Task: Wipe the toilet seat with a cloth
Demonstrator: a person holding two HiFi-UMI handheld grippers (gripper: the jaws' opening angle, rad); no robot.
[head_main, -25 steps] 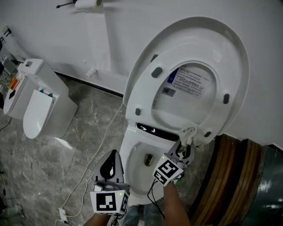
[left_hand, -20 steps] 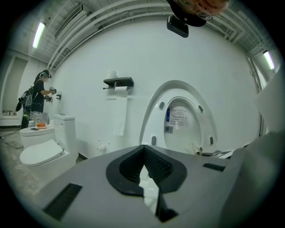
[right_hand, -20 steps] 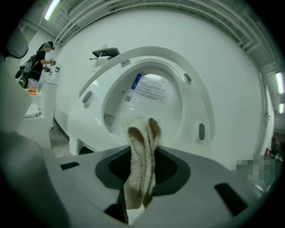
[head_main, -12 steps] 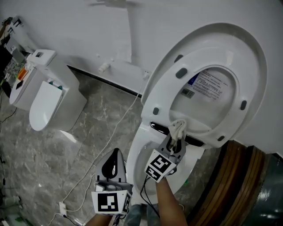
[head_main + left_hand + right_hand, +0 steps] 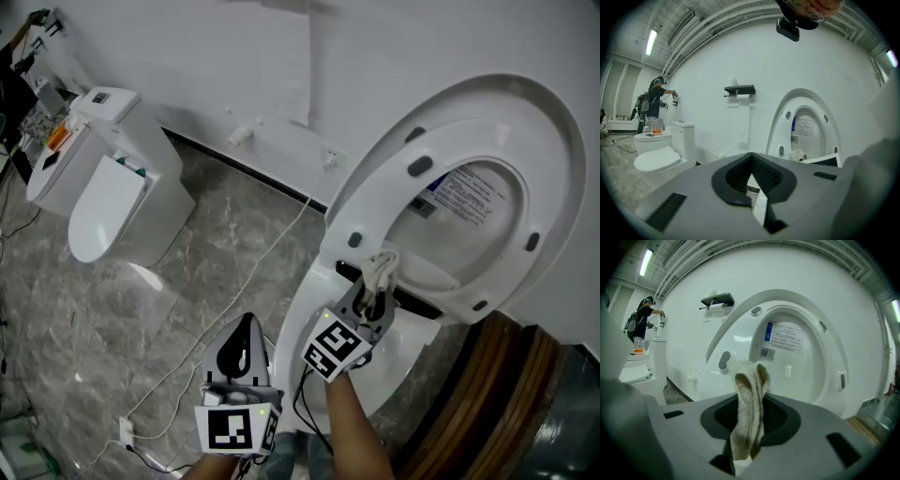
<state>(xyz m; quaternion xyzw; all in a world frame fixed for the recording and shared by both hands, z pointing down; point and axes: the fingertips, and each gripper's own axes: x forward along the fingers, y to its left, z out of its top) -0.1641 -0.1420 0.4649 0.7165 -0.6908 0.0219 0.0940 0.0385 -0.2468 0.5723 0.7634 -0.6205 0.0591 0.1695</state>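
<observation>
The white toilet (image 5: pixel 314 309) has its seat (image 5: pixel 375 192) and lid (image 5: pixel 553 178) raised against the wall. My right gripper (image 5: pixel 375 298) is shut on a beige cloth (image 5: pixel 380 267), whose bunched end lies against the lower edge of the raised seat, close to the hinge. In the right gripper view the cloth (image 5: pixel 750 404) stands up between the jaws of the right gripper (image 5: pixel 750 425), in front of the seat ring (image 5: pixel 733 336). My left gripper (image 5: pixel 246 330) is shut and empty, low and to the left of the bowl. The left gripper (image 5: pixel 751 164) faces the seat (image 5: pixel 780 124) from a distance.
A second toilet (image 5: pixel 103 202) with its lid down stands at the far left. A white cable (image 5: pixel 239 300) runs over the grey marble floor to a power strip (image 5: pixel 125 431). A round wooden object (image 5: pixel 478 403) sits right of the bowl. A person (image 5: pixel 651 101) stands far off.
My right gripper has carried the cloth leftwards along the lower edge of the raised seat, from near the right bumper towards the left one. The left gripper has stayed low beside the bowl.
</observation>
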